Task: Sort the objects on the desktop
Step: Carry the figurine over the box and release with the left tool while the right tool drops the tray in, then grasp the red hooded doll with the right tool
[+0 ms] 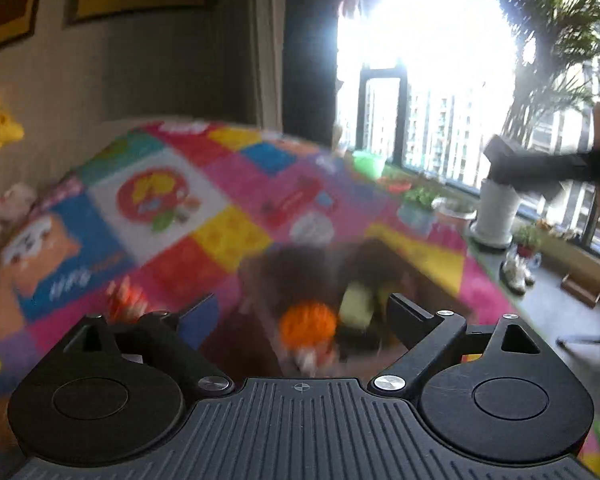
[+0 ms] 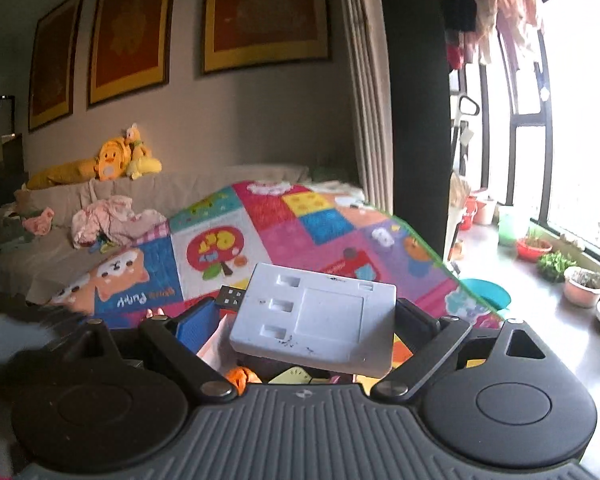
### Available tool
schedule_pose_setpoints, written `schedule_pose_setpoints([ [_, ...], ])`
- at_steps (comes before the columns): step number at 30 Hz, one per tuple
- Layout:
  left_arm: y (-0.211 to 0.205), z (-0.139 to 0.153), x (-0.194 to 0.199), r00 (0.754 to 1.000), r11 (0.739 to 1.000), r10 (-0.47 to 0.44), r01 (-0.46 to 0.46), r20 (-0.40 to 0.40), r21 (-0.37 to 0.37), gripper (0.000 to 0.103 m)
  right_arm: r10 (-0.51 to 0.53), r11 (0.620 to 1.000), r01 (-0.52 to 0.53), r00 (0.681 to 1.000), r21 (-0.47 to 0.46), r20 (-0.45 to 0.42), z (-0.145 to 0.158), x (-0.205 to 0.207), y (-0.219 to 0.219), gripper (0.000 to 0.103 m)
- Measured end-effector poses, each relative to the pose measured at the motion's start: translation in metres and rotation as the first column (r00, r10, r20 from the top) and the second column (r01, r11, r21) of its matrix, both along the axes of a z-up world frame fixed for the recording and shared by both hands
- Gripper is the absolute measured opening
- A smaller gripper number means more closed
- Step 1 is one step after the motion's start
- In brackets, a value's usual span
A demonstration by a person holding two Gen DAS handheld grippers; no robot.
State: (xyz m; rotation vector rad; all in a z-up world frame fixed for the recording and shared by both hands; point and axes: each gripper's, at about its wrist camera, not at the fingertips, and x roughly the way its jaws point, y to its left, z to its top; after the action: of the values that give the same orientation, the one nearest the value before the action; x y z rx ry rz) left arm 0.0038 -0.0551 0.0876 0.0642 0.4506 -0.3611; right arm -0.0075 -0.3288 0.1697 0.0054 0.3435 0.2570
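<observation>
My right gripper (image 2: 306, 312) is shut on a white flat box-shaped device (image 2: 314, 318) with a black USB plug (image 2: 230, 298) at its left end, held in the air above the table. Below it an orange toy (image 2: 239, 376) and a yellow-green item (image 2: 294, 376) peek out. My left gripper (image 1: 300, 312) is open and empty, above a blurred dark tray (image 1: 300, 272) that holds an orange ball (image 1: 308, 326) and a yellow-green object (image 1: 356, 304). The left wrist view is motion-blurred. The right gripper shows as a dark shape (image 1: 540, 170) at the right of the left wrist view.
A colourful patchwork play mat (image 2: 320, 224) lies beyond the table. A sofa (image 2: 48, 200) with clothes and yellow plush toys stands at the back left. Plant pots (image 2: 584, 286) and a white pot (image 1: 496, 212) line the window sill at the right.
</observation>
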Motion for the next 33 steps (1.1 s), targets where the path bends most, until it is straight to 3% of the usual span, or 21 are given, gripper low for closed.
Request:
schedule_pose_setpoints([
  [6,0.029,-0.038,-0.033,0.993,0.999,0.036,-0.031,-0.114,0.041,0.096,0.028,1.0,-0.026,0.992,0.012,-0.121,-0.021,0.044,0.022,0.093],
  [10,0.049,-0.053,-0.042,0.987,0.994,0.096,-0.088,-0.128,0.069,0.098,0.027,0.999,-0.019,0.982,0.047,-0.188,-0.033,0.057,0.027,0.097],
  [15,0.08,-0.067,-0.047,0.964,0.98,0.197,-0.193,-0.179,0.04,0.099,0.028,1.0,-0.027,0.982,0.01,-0.188,-0.032,0.053,0.036,0.097],
  [19,0.098,-0.069,-0.046,0.944,0.955,0.297,-0.292,-0.141,0.057,0.1,0.063,0.997,-0.072,0.971,-0.028,-0.229,-0.036,0.048,0.052,0.1],
  [22,0.116,-0.069,-0.039,0.913,0.919,0.392,-0.385,-0.114,0.08,0.1,0.118,0.986,-0.147,0.949,-0.079,-0.292,-0.049,0.046,0.079,0.1],
  [25,0.134,-0.073,-0.031,0.884,0.898,0.44,-0.436,-0.158,0.061,0.1,0.176,0.962,-0.229,0.936,-0.148,-0.305,-0.059,0.042,0.12,0.1],
  [29,0.146,-0.081,-0.03,0.878,0.9,0.428,-0.435,-0.213,0.018,0.101,0.261,0.934,-0.323,0.909,-0.151,-0.326,-0.054,0.063,0.18,0.1],
  [33,0.153,-0.083,-0.031,0.873,0.898,0.422,-0.44,-0.244,-0.024,0.102,0.271,0.939,-0.335,0.863,-0.08,-0.426,-0.06,0.12,0.237,0.1],
])
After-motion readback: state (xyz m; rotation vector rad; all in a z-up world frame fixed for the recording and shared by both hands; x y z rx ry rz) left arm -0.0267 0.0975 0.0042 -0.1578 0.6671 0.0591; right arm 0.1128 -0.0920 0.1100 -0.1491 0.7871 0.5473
